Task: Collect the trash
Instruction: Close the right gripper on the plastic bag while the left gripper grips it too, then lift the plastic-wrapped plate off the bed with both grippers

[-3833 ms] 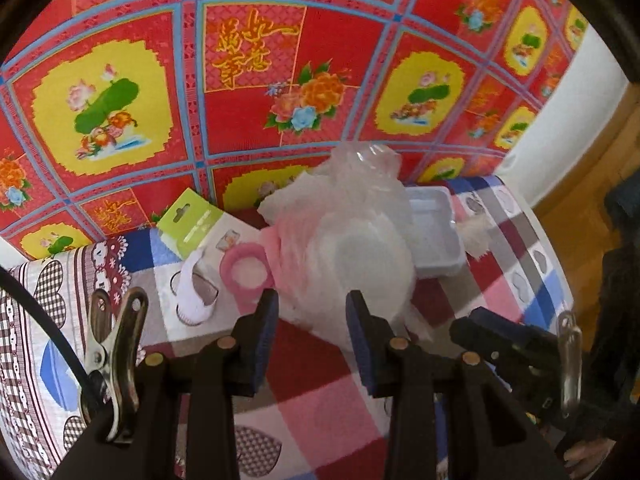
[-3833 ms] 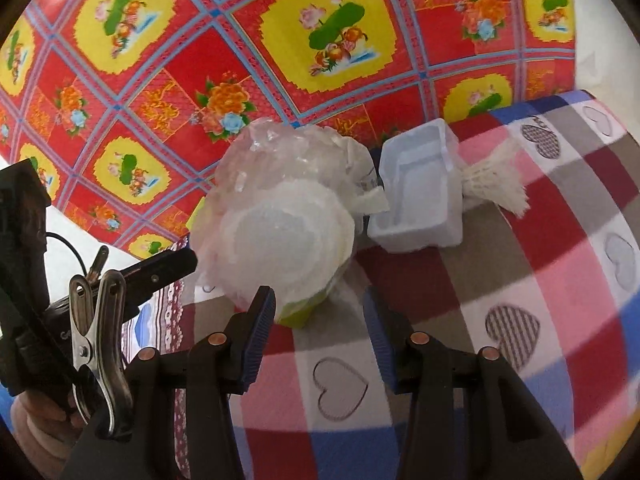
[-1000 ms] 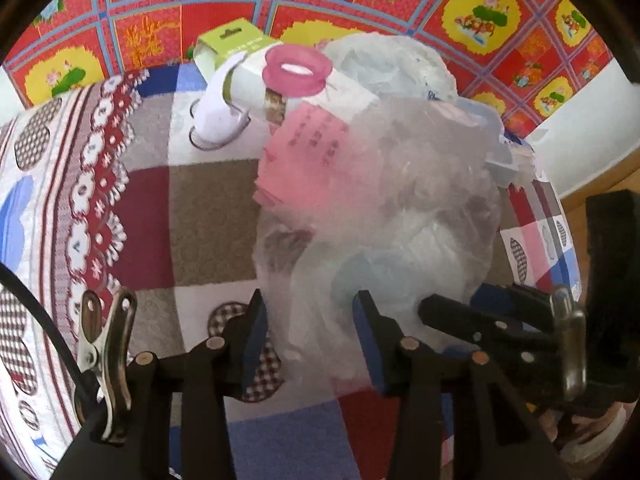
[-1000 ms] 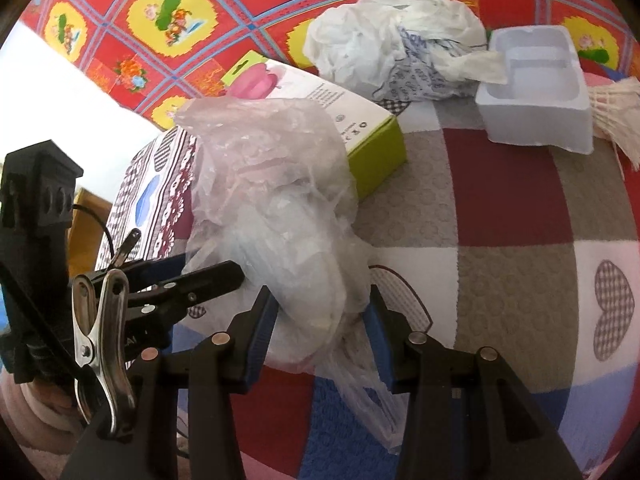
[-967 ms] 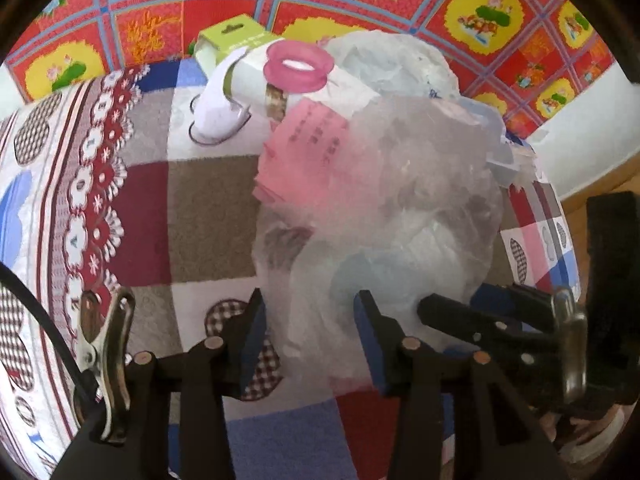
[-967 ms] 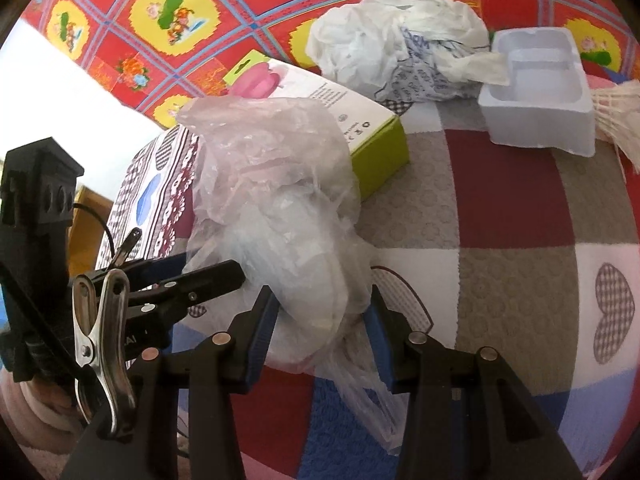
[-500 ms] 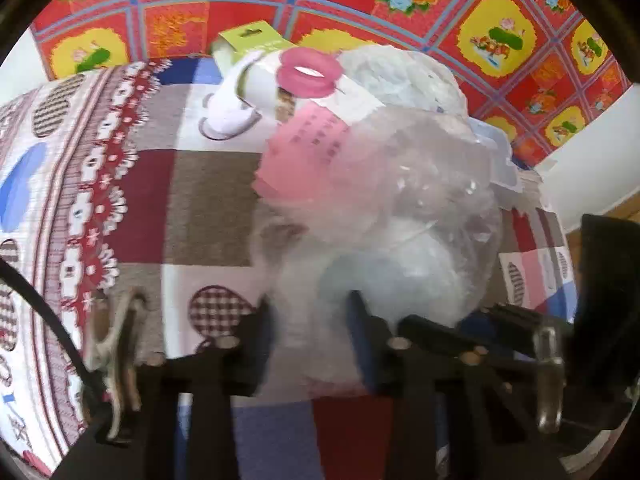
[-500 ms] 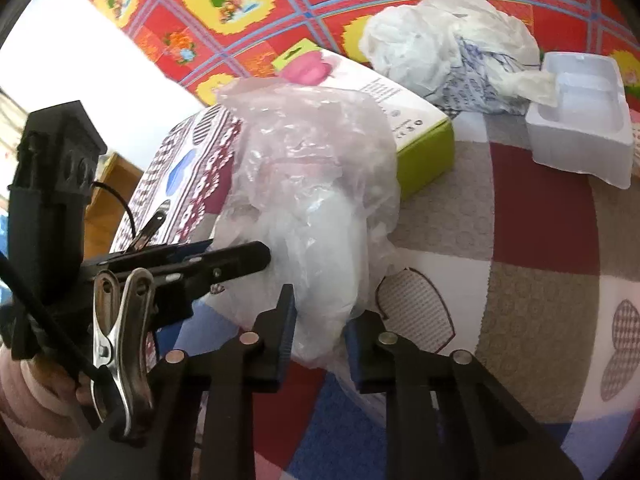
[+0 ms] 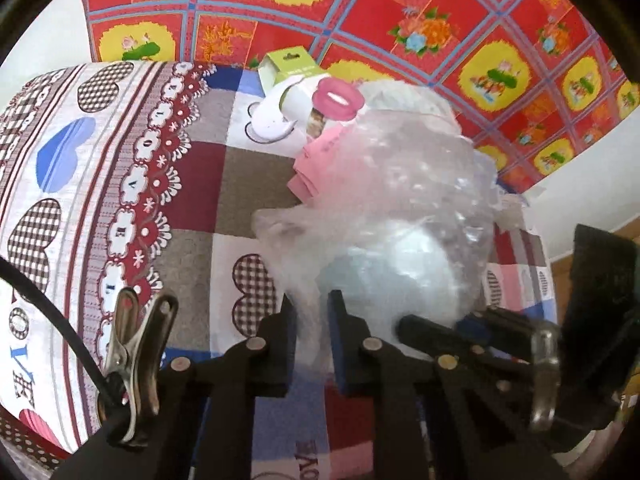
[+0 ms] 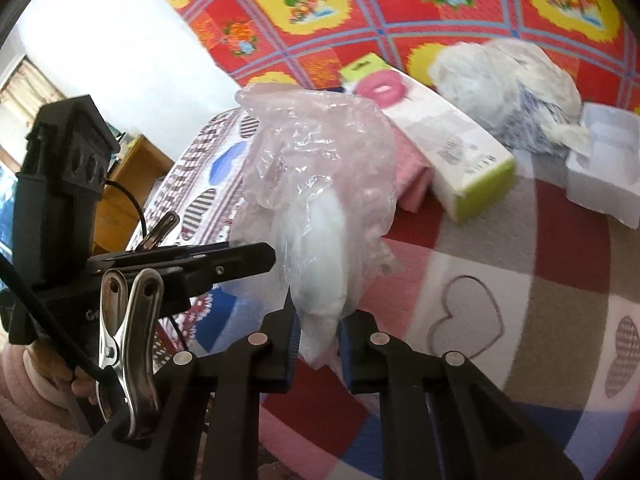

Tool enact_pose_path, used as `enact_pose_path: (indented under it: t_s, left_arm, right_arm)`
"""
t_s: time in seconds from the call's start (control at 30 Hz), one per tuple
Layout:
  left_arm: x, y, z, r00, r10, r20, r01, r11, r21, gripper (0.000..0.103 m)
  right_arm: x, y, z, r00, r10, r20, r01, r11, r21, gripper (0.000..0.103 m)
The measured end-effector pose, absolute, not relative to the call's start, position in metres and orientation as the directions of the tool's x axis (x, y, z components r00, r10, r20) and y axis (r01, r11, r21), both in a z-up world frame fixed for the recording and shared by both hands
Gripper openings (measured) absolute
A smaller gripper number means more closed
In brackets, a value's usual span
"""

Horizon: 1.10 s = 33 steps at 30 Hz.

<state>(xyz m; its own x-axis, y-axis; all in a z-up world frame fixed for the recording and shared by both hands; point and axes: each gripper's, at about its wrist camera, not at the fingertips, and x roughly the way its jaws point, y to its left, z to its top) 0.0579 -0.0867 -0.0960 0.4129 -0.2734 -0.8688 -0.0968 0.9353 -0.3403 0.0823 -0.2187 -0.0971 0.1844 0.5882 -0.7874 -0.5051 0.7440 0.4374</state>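
A heart-patterned checked cloth (image 10: 500, 276) covers the worktop, with red floral sheeting (image 9: 400, 8) behind. Both grippers, left (image 9: 311, 320) and right (image 10: 318, 332), are clenched on the clear plastic bag (image 10: 320, 184); the right fingers are closing further.

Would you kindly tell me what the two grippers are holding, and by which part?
Both hold the crumpled clear plastic bag by its lower edge: the left gripper has shut on it, the right gripper is closing on it.

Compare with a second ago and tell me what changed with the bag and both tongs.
Both tongs were open around the bag a second ago. The left tongs have closed on its lower edge; the right tongs are still closing, their pads pinching the film. The bag now stands taller, drawn upward. The box, crumpled paper and foam tray lie where they were.
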Motion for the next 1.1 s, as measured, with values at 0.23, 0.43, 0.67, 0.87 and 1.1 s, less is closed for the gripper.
enact_pose_path:
  t_s: [0.23,0.43,0.67,0.87,1.1]
  left_arm:
    - [0.036,-0.066,-0.077,0.456,-0.252,-0.853,-0.064,0.947,-0.314,0.015]
    - [0.01,-0.032,-0.064,0.486,-0.242,-0.84,-0.076,0.946,-0.316,0.013]
    - [-0.013,0.002,-0.054,0.498,-0.211,-0.841,-0.07,0.957,-0.281,0.013]
    - [-0.019,0.015,-0.068,0.461,-0.217,-0.861,-0.058,0.96,-0.273,0.024]
    - [-0.017,0.012,-0.091,0.41,-0.253,-0.877,-0.056,0.952,-0.3,0.045]
  right_arm:
    - [0.063,-0.189,-0.072,0.212,0.604,-0.768,-0.524,0.734,0.433,0.013]
    - [0.048,-0.156,-0.046,0.227,0.614,-0.756,-0.534,0.728,0.431,0.011]
    - [0.033,-0.131,-0.06,0.232,0.582,-0.779,-0.476,0.767,0.431,0.01]
    - [0.025,-0.139,-0.074,0.25,0.519,-0.818,-0.405,0.823,0.398,0.014]
    - [0.017,-0.154,-0.085,0.253,0.437,-0.863,-0.334,0.877,0.347,0.028]
